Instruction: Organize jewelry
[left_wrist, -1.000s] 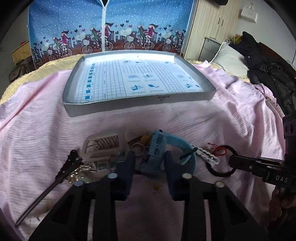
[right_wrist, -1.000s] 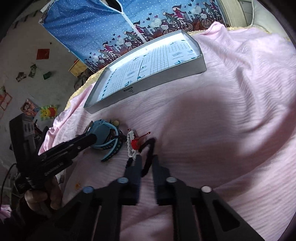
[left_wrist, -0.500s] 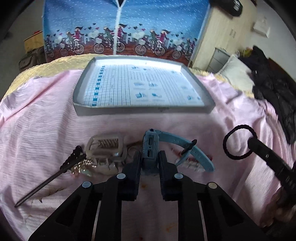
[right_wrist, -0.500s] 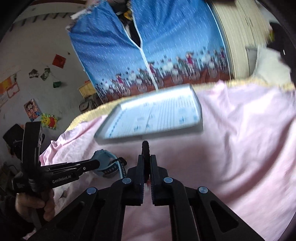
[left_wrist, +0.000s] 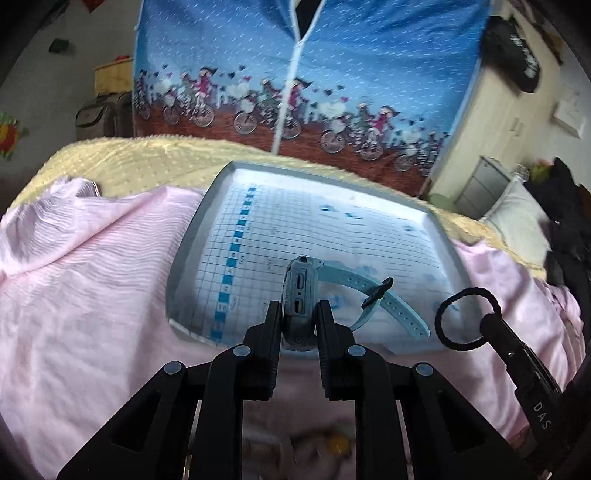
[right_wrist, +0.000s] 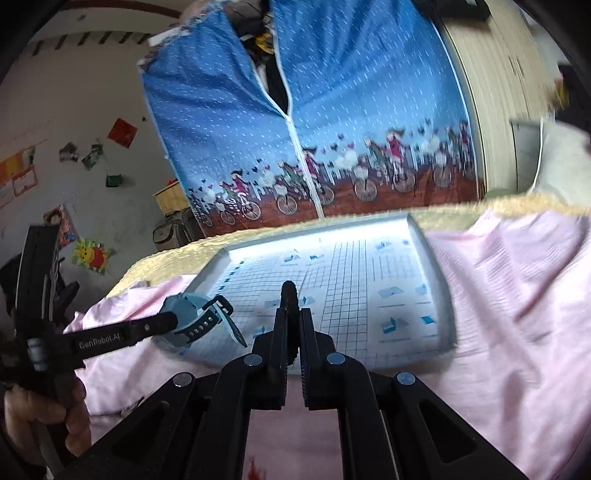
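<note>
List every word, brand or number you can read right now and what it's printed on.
"DAS": white letters on the right gripper's black body, cut off by the frame edge.
"GenRobot.AI": white letters on the left gripper's finger arm; last characters soft.
Numbers beside the blue squares in the tray's grid sheet: too blurred to read.
Blue watch: no readable text.
Black hair tie: none.
</note>
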